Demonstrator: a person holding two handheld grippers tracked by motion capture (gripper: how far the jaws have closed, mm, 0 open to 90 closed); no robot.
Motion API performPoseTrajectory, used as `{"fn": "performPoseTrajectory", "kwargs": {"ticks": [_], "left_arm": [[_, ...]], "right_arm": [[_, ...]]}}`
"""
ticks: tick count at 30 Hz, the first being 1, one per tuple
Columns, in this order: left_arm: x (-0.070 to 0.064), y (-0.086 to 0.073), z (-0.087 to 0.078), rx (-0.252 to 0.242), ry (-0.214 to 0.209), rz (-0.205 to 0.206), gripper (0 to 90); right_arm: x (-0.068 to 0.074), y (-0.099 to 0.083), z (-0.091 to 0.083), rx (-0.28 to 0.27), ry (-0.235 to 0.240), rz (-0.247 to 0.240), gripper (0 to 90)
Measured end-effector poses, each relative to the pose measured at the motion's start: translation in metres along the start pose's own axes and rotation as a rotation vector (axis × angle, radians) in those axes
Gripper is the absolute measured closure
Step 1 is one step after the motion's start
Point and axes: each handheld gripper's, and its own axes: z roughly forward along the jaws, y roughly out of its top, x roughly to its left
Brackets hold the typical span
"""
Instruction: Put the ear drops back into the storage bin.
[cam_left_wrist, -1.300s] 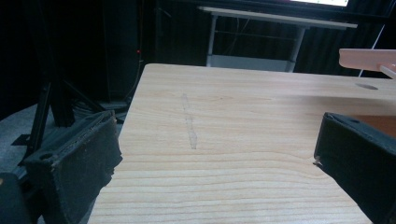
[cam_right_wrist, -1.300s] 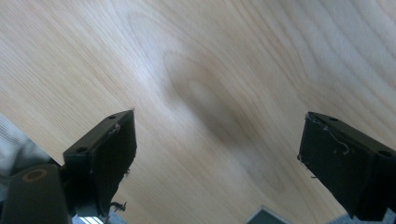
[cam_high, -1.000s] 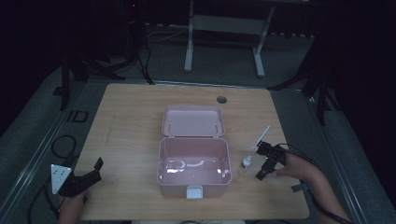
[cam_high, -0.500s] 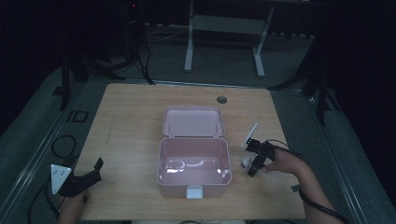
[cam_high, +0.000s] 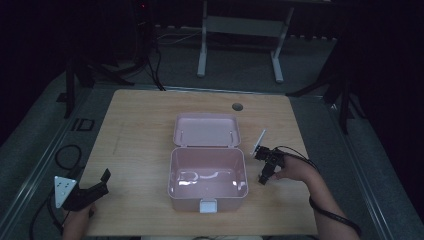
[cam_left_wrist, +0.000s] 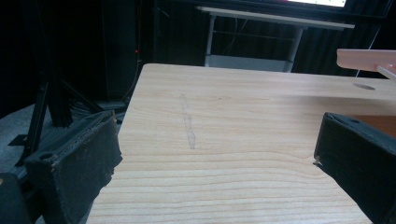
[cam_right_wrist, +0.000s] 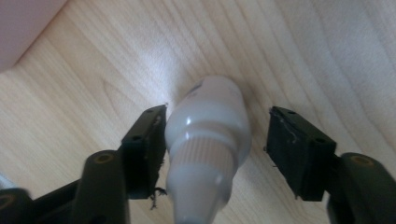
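An open pink box (cam_high: 172, 170) stands mid-table, its lid (cam_high: 206, 130) folded back flat. Just right of it my right gripper (cam_high: 263, 176) points down at the table. In the right gripper view a small white bottle (cam_right_wrist: 208, 126) lies on the wood between the jaws of my right gripper (cam_right_wrist: 218, 119). The left jaw is almost against it and the right jaw stands clear, so the gripper is open. My left gripper (cam_high: 104, 185) rests at the table's front left corner. Its jaws are wide apart with bare wood between them, as seen at the left gripper (cam_left_wrist: 217, 140).
The box's interior holds only glare. A round cable hole (cam_high: 237, 106) sits in the tabletop behind the lid. A corner of the pink box (cam_right_wrist: 23, 18) shows close to the right gripper. Bare wood lies to the left of the box.
My right gripper has moved left toward the box and come down around the white bottle. The left gripper has stayed put.
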Motion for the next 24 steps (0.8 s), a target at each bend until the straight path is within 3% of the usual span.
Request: {"fn": "performPoseTrajectory", "kwargs": {"ticks": [6, 9, 13, 15, 17, 18, 24], "left_arm": [[0.0, 0.0, 0.0, 0.0, -0.001, 0.001, 0.4], [0.0, 0.0, 0.0, 0.0, 0.0, 0.001, 0.4], [0.0, 0.0, 0.0, 0.001, -0.001, 0.0, 0.4], [0.0, 0.0, 0.0, 0.001, 0.0, 0.0, 0.5], [0.0, 0.0, 0.0, 0.001, 0.0, 0.0, 0.4], [0.0, 0.0, 0.0, 0.002, 0.0, 0.001, 0.4], [0.0, 0.0, 0.0, 0.001, 0.001, 0.001, 0.4]], "right_arm": [[0.001, 0.006, 0.002, 0.017, 0.015, 0.003, 53.9], [0.002, 0.008, 0.004, 0.027, 0.012, 0.004, 54.7], [0.003, 0.01, 0.0, 0.017, -0.021, -0.014, 59.4], [0.006, 0.007, -0.008, 0.004, -0.045, -0.059, 59.6], [0.008, 0.006, -0.01, 0.006, -0.05, -0.071, 59.6], [0.012, 0.004, -0.014, 0.01, -0.065, -0.112, 59.6], [0.018, -0.004, -0.019, 0.015, -0.067, -0.217, 59.7]]}}
